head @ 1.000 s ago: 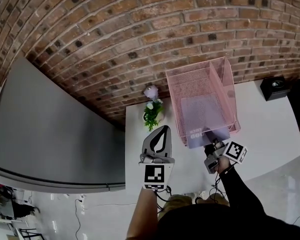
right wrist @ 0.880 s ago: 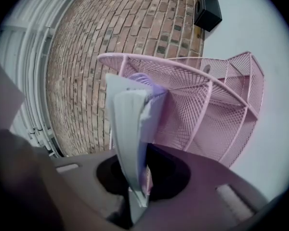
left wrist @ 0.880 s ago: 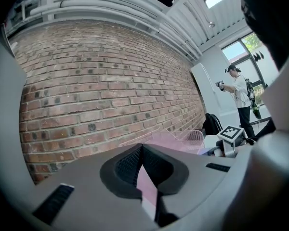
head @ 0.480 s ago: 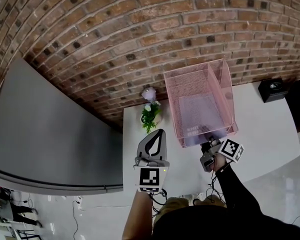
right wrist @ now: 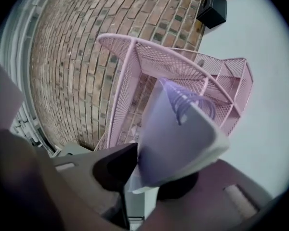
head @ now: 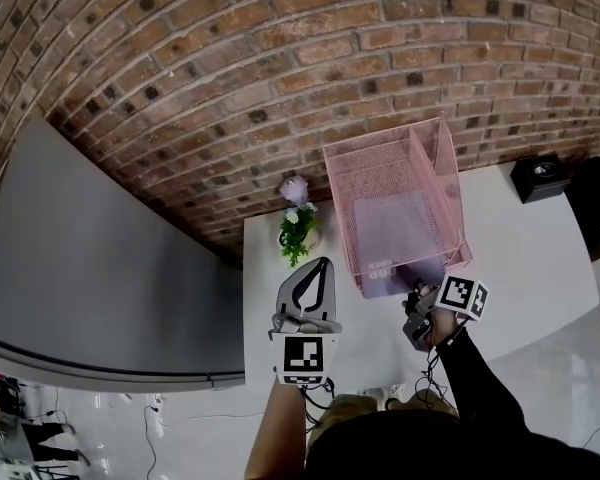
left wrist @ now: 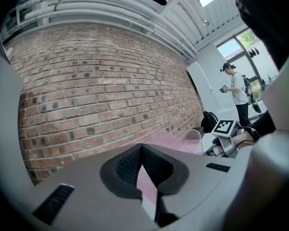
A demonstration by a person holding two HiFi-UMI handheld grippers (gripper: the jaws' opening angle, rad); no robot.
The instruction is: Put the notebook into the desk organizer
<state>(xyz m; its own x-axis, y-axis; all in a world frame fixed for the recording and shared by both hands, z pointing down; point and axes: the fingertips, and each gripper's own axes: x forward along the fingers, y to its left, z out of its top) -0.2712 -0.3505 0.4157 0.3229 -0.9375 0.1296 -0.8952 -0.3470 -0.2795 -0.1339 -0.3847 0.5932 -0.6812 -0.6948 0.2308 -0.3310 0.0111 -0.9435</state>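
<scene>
The pink mesh desk organizer [head: 442, 158] stands on the white table against the brick wall, also in the right gripper view [right wrist: 130, 76]. A lavender spiral notebook [head: 395, 230] lies in its large compartment, near end at the front edge. My right gripper [head: 418, 303] is at that edge. Its jaws have just been opening: the notebook [right wrist: 178, 134] is still between them, resting on one jaw, with a gap at the other. That gripper [right wrist: 154, 170] is open. My left gripper [head: 325, 261] hovers left of the organizer, shut and empty, tips touching [left wrist: 142, 147].
A small potted flower [head: 298, 230] stands left of the organizer by the wall. A black box [head: 538, 176] sits at the table's [head: 525, 258] far right. A grey panel [head: 100, 268] borders the table on the left. A person [left wrist: 236, 93] stands far off.
The notebook has slid deeper into the organizer and sticks out less at the front. My right gripper followed it toward the front edge. The left gripper has stayed in place.
</scene>
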